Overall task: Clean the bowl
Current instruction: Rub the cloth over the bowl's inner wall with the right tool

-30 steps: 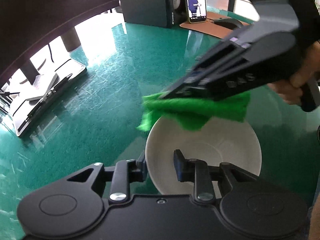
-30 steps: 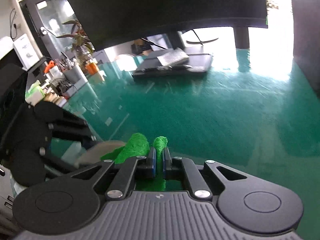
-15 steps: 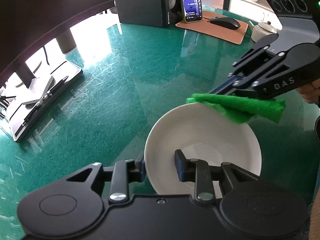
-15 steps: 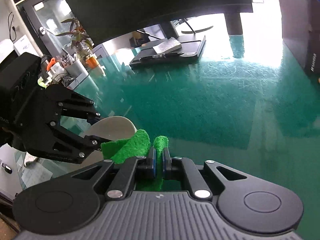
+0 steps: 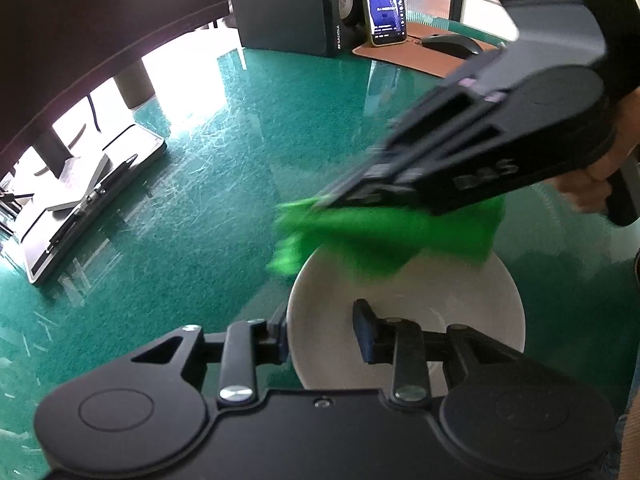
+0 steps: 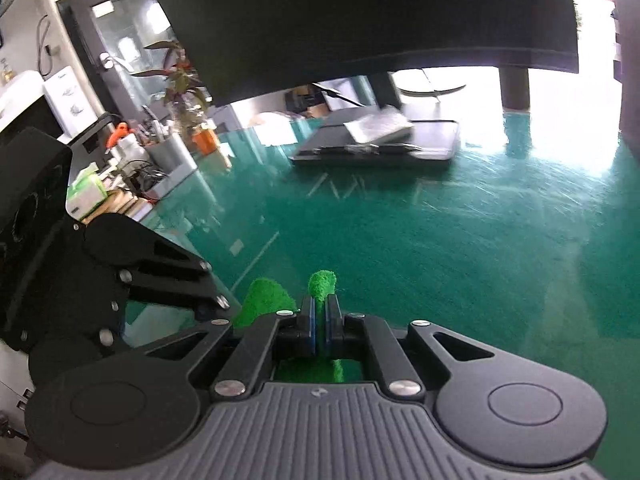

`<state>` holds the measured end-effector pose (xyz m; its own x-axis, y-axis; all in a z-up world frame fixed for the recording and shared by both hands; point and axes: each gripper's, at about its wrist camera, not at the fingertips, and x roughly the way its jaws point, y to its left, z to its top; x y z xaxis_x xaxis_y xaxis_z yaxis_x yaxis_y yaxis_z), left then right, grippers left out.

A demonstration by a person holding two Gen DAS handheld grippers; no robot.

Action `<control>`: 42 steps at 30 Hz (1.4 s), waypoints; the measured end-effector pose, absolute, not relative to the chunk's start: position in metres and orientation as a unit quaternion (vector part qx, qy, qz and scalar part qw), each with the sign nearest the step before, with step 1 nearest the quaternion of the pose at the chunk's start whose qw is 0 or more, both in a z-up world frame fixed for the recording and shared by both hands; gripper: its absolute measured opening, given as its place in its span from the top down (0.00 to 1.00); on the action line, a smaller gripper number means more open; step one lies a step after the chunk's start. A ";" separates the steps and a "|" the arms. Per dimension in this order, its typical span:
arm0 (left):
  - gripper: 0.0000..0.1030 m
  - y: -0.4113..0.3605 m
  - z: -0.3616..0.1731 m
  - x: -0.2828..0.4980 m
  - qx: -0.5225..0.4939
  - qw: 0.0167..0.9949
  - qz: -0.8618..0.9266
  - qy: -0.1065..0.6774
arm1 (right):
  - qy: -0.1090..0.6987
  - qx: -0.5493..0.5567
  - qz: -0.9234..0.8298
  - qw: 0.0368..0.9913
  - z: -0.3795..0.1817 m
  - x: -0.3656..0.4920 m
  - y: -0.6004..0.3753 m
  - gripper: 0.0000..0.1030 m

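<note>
The white bowl [image 5: 404, 312] on the green table [image 5: 200, 200] looks hard, slick and breakable, best pinched at its near rim, where the left gripper [image 5: 320, 332] fingers straddle it while opening, as the right gripper [image 6: 319, 320] clamps the soft green cloth [image 5: 380, 236].

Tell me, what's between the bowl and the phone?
In the left wrist view, the green cloth and the right hand-held gripper pinching it lie between bowl and phone.
</note>
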<state>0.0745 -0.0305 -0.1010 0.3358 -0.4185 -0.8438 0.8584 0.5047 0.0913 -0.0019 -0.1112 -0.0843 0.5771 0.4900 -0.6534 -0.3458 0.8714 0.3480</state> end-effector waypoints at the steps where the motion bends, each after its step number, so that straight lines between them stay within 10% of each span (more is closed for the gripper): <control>1: 0.68 -0.031 -0.101 0.075 0.276 0.770 -0.416 0.399 | 0.402 0.092 0.229 0.882 -0.086 -0.008 -0.118 0.94; 42: 0.59 -0.029 -0.103 0.069 0.264 0.784 -0.405 0.389 | 0.393 0.013 0.227 0.891 -0.077 0.013 -0.070 0.94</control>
